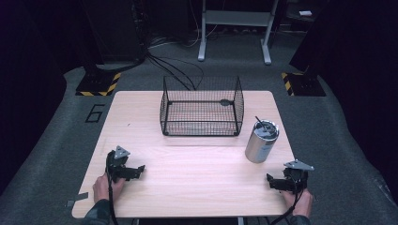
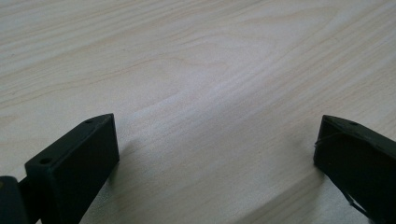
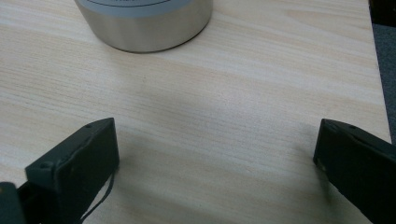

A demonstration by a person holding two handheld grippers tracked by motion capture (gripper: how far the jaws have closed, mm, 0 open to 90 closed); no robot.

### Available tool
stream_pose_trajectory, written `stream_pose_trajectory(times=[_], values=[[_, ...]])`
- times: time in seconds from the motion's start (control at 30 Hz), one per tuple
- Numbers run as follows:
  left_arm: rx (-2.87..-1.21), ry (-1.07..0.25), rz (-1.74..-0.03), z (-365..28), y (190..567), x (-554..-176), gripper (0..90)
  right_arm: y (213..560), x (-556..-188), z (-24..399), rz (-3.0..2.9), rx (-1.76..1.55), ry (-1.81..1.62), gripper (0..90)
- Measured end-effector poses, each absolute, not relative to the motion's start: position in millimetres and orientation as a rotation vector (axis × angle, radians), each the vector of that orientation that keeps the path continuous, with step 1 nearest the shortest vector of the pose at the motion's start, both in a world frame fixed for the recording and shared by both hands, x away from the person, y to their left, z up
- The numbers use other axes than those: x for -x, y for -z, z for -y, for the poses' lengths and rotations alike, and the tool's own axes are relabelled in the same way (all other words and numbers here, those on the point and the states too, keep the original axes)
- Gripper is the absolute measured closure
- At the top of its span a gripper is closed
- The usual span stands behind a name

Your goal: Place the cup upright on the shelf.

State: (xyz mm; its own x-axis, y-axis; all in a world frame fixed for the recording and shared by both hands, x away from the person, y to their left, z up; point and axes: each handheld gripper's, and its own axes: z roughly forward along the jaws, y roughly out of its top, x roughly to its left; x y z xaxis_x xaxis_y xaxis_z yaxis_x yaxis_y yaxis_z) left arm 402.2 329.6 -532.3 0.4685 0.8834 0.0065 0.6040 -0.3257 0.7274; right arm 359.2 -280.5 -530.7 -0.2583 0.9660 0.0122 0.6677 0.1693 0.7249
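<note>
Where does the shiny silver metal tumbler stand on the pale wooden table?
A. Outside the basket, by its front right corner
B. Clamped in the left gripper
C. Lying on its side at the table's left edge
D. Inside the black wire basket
A: the shiny silver metal tumbler stands upright on the pale wooden table, just outside the black wire basket, with both grippers apart from it.

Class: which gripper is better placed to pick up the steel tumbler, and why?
Right. The right gripper rests just below the steel tumbler, jaws open toward it. The left gripper sits across the table.
</note>
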Motion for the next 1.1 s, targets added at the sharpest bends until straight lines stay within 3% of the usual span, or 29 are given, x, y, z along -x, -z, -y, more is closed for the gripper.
stream_pose_trajectory(times=[0.43,1.1], values=[[-2.075,-0.537,-1.225,-331,531,-402,0.0,527,-360,278,-2.023,-1.549,-0.865,0.0],[-2.075,-0.534,-1.226,-331,531,-402,0.0,456,-372,258,-1.980,-1.450,-1.076,0.0]])
